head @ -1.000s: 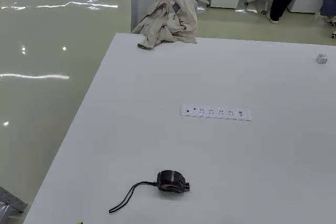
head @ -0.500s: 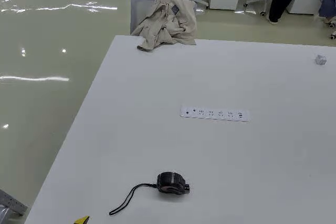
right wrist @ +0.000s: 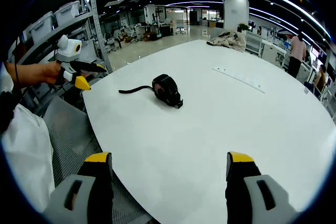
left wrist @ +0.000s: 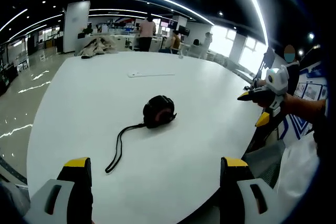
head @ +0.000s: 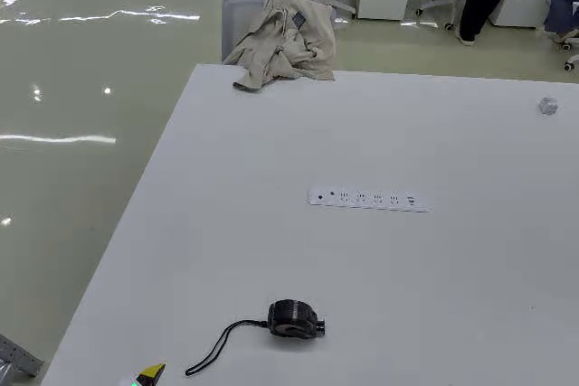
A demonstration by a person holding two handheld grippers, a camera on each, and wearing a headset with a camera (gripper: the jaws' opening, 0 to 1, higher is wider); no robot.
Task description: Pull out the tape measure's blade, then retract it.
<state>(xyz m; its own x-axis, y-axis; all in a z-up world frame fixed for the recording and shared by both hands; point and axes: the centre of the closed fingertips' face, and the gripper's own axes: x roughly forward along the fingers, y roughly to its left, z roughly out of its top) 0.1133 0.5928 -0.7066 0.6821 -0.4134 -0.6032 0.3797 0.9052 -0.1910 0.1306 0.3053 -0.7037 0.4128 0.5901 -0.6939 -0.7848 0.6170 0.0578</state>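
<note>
One tape measure [head: 295,319] lies on the white counter [head: 226,223], on the person's side of the single power strip [head: 366,199]. Its black cord [head: 213,354] trails away from the strip. Head view adds one beige jacket [head: 282,40] far beyond the strip. Each gripper view catches the opposite gripper, hand-held, farther from the strip than the tape measure. Two grippers: left gripper [left wrist: 156,166] and right gripper [right wrist: 170,157], jaws wide apart, holding and touching nothing.

One tape measure [head: 295,319], one power strip [head: 367,199], one jacket [head: 285,41].
</note>
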